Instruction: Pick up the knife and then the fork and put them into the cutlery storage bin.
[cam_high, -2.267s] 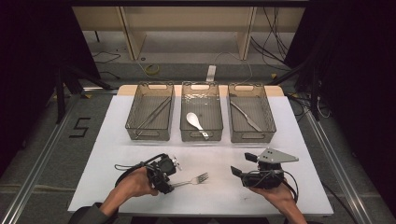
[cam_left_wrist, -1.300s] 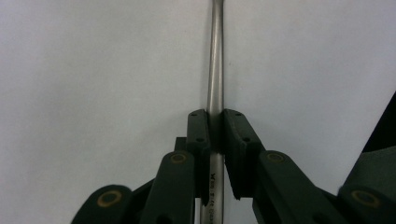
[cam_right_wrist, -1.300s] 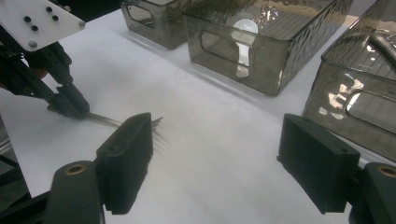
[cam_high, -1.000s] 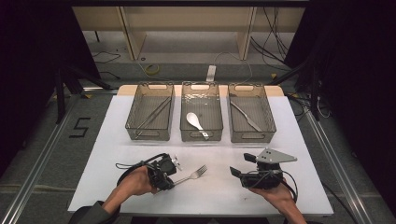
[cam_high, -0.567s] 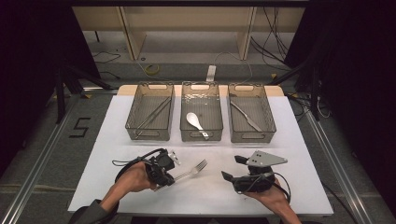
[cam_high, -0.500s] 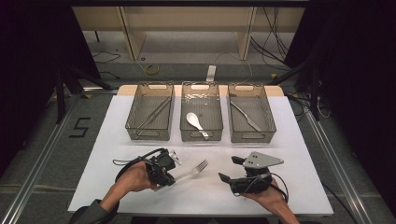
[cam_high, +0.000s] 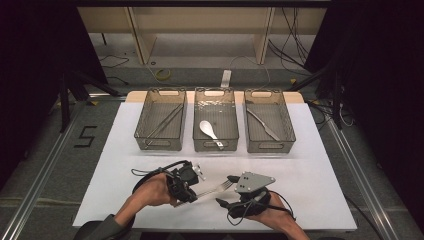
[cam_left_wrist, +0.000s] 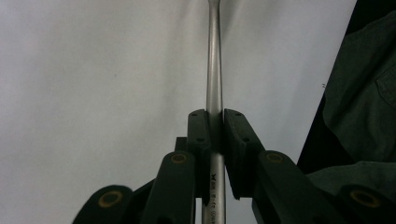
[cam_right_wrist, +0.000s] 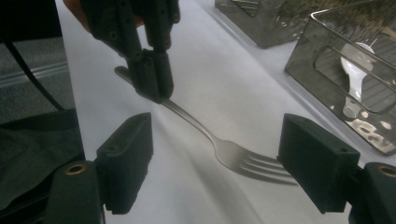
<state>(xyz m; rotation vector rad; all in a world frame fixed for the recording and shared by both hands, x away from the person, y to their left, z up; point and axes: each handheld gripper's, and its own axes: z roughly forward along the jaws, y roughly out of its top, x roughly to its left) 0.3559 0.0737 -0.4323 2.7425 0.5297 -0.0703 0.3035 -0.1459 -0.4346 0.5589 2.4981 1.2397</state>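
Gripping a slim silver metal fork (cam_high: 212, 189) by its handle, the left tool (cam_high: 186, 186) has its two black jaws nearly closed, the pads pressed on either side of the shaft. In the left gripper view the fork (cam_left_wrist: 214, 70) runs straight up from between the pads of the left tool (cam_left_wrist: 214, 135), over the white tabletop (cam_left_wrist: 93, 70). Seen from the high view, the fork is at the near middle of the white tabletop (cam_high: 320, 175), its tines pointing toward the right tool (cam_high: 226, 191).

That right tool has its jaws standing wide apart, holding nothing. In the right gripper view the right tool (cam_right_wrist: 215, 163) frames the fork's head: the tines (cam_right_wrist: 261, 165) reach up to the pad on the picture's right, though contact cannot be told, while the other pad is well clear of the fork. Farther up in that view the left tool (cam_right_wrist: 150, 77) clamps the handle, the handle end sticking out behind it.

At the far side of the tabletop three clear plastic rectangular bins stand in a row. The left bin (cam_high: 161, 120) holds thin sticks, the middle bin (cam_high: 215, 120) holds a white spoon (cam_high: 208, 130), and the right bin (cam_high: 267, 122) holds a silver knife (cam_high: 262, 122).
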